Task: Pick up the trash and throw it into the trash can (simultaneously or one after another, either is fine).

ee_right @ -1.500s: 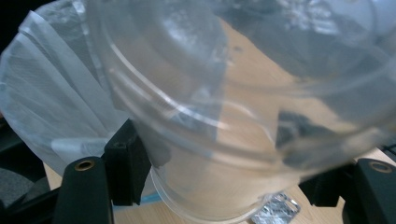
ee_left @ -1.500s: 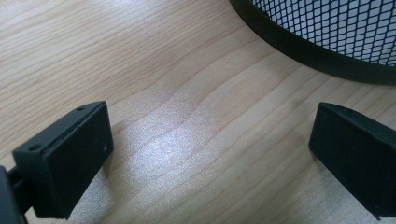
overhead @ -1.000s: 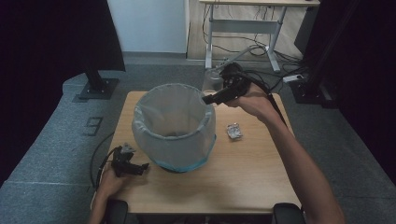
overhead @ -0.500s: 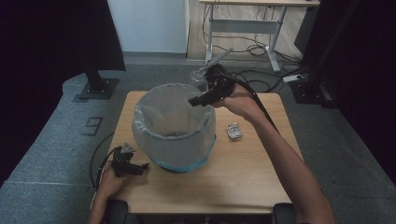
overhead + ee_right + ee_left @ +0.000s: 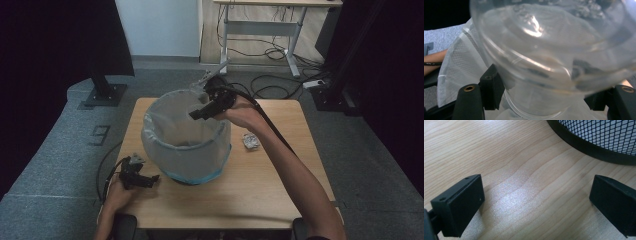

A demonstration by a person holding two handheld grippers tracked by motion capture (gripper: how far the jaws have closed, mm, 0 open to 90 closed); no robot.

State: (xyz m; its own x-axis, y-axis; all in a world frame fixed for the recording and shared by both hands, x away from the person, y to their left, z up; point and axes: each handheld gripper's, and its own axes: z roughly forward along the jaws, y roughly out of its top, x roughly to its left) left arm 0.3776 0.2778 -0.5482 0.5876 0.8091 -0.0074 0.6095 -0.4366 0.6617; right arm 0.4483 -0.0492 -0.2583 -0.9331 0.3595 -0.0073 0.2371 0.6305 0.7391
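The clear plastic cup [image 5: 544, 62] sits clamped between the jaws of my right gripper [image 5: 197, 114], tipped over the open mouth of the mesh bin [image 5: 186, 137] that stands mid-table with a pale liner bag [image 5: 461, 62] folded over its rim. In the right gripper view the cup's curved wall is close and blurred, and I see my black fingers [image 5: 491, 87] pressing it at either side, with the liner's mesh-backed film just behind. The high view gives what that one cannot: my right hand [image 5: 242, 114] reaching across the far rim of the bin, and a small crumpled wrapper [image 5: 251, 141] lying on the wooden table [image 5: 280, 170] just beside the bin's right side. My left gripper [image 5: 142, 180] rests low at the near left corner; its own view shows the jaws spread wide, empty, above bare wood grain, with the bin's black base ring and mesh wall ahead. Compared with a second ago, my right gripper has moved from beyond the bin's right edge to over its opening; the left has stayed put.
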